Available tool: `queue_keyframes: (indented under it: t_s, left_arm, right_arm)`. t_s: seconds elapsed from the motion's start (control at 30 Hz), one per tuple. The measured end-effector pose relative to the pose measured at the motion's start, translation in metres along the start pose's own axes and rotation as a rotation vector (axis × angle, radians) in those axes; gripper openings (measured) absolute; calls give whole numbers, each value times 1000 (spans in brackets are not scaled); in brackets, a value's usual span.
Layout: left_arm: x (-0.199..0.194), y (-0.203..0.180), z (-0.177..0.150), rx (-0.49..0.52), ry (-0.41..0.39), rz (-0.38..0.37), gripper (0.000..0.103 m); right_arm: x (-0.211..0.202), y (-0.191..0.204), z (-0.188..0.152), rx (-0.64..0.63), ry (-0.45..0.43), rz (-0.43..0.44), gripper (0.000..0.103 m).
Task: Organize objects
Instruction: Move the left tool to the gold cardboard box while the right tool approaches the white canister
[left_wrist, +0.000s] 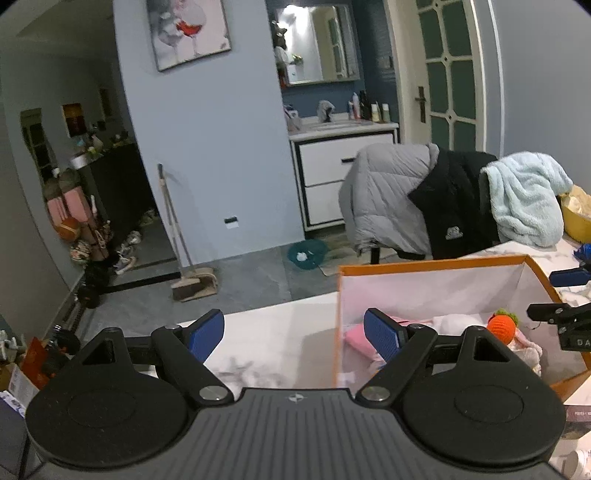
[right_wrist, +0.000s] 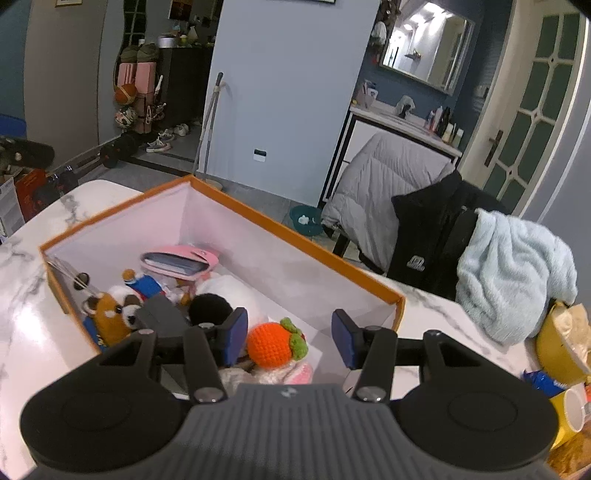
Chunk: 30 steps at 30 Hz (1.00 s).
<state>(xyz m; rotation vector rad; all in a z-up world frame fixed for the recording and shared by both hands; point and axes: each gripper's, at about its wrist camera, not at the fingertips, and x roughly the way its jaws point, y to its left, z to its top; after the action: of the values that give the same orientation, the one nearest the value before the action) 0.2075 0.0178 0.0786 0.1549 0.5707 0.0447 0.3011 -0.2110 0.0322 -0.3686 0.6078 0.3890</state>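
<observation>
An orange box (right_wrist: 295, 236) with a white inside stands on the marble table (right_wrist: 33, 325). It holds an orange crochet fruit with green leaves (right_wrist: 271, 345), a pink pouch (right_wrist: 181, 262), a brown and white plush toy (right_wrist: 110, 314), a black pompom (right_wrist: 210, 308) and other soft things. My right gripper (right_wrist: 290, 341) hovers over the box's near end, open, with the crochet fruit lying below and a gap to the right pad. My left gripper (left_wrist: 293, 332) is open wide and empty, over the table at the box's (left_wrist: 424, 266) left wall. The crochet fruit (left_wrist: 500, 325) also shows there.
A chair beyond the table carries a grey jacket (right_wrist: 373, 184), a black jacket (right_wrist: 428, 236) and a light blue towel (right_wrist: 513, 273). A yellow bowl (right_wrist: 561, 343), a blue packet (right_wrist: 543, 380) and a yellow mug (right_wrist: 569, 410) crowd the table's right end. A broom (left_wrist: 177, 236) leans on the wall.
</observation>
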Motion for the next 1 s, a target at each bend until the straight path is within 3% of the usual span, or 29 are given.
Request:
queue_keyframes:
  t_s: [0.4, 0.6, 0.83, 1.0]
  left_arm:
    - [-21, 43, -23, -107, -3, -3, 98]
    - [-7, 56, -47, -188, 13, -16, 98]
    - [12, 68, -78, -225, 40, -19, 98]
    - [22, 77, -97, -281, 28, -32, 98]
  right_arm:
    - [-67, 33, -16, -105, -27, 6, 55]
    - [-97, 43, -58, -127, 12, 63, 57]
    - [-125, 19, -106, -44, 111, 114, 66]
    - [-135, 12, -129, -20, 154, 120, 66]
